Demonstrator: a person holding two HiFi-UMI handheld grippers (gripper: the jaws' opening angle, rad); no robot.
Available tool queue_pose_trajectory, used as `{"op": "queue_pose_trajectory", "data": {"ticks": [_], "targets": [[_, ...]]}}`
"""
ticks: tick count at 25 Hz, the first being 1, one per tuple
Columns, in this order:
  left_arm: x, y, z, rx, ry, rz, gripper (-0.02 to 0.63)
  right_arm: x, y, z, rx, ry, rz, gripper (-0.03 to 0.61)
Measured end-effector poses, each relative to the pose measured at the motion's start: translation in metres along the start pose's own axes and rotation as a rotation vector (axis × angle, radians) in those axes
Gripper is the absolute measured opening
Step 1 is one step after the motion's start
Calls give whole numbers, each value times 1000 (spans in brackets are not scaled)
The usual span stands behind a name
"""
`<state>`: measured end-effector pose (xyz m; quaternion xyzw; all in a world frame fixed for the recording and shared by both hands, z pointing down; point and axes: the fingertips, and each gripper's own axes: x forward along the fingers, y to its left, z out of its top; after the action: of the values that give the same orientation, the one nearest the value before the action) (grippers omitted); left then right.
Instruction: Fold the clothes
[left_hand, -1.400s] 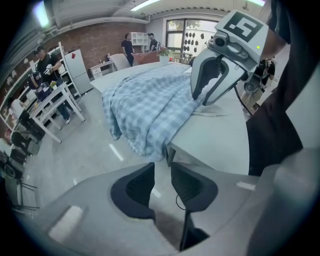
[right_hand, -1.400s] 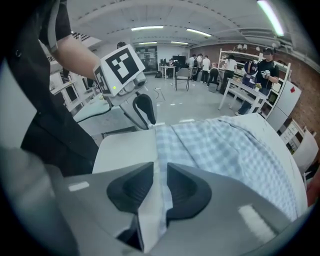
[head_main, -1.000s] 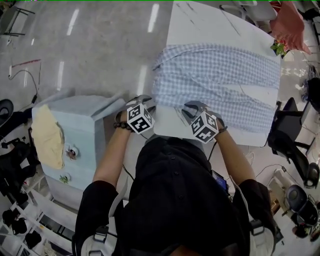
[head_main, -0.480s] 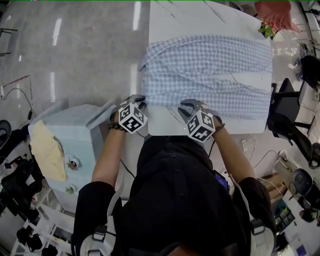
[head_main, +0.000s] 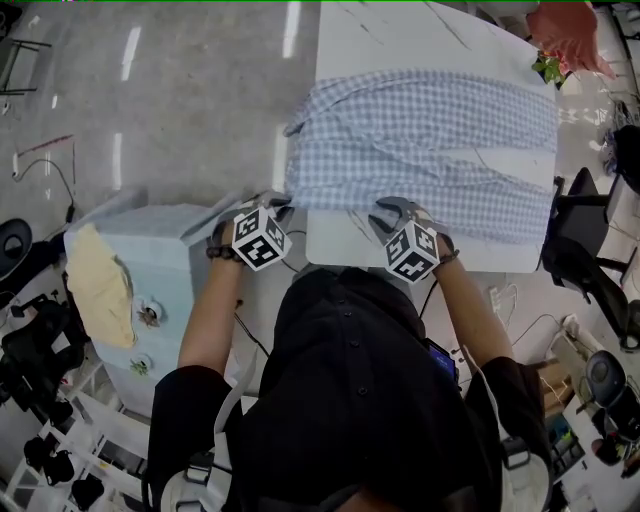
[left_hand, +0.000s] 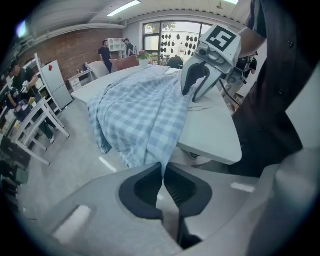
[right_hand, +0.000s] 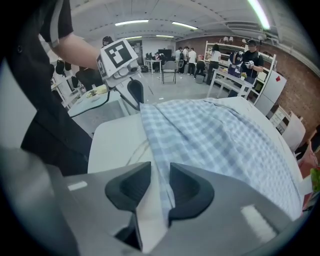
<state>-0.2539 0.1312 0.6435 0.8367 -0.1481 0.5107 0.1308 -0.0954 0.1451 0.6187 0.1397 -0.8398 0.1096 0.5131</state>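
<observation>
A blue-and-white checked shirt (head_main: 430, 140) lies spread across the white table (head_main: 345, 245), its left side hanging over the edge. My left gripper (head_main: 283, 203) is off the table's near left corner. In the left gripper view its jaws (left_hand: 163, 172) are shut on the hanging edge of the shirt (left_hand: 145, 110). My right gripper (head_main: 392, 210) is at the shirt's near hem. Its jaws (right_hand: 160, 185) have just been opening and now stand apart, with the hem of the shirt (right_hand: 225, 145) lying loose between them over the table (right_hand: 112, 140).
A pale blue cabinet (head_main: 150, 270) with a yellow cloth (head_main: 98, 295) on it stands left of me. A black chair (head_main: 590, 260) is right of the table and a pink cloth (head_main: 570, 35) lies past its far corner. People (right_hand: 250, 60) stand at distant tables.
My left gripper has drawn slightly outward from the table's corner, and the shirt's left edge now bulges further over the side. The right gripper stays at the near hem.
</observation>
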Motion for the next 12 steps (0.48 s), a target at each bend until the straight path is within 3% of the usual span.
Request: {"op": "queue_pose_trajectory", "data": {"ticks": [3,8,12], "targets": [[-15,-8,-3,67,34,-34,15,0,3,-1,16,14,31,48],[-32,-22,-5,98,49,-87,15,-7,23,-2,-71,52,99,32],[-32,-30,-13,111,72,-113,15,-15,39,-3,-42,49,181,34]]}}
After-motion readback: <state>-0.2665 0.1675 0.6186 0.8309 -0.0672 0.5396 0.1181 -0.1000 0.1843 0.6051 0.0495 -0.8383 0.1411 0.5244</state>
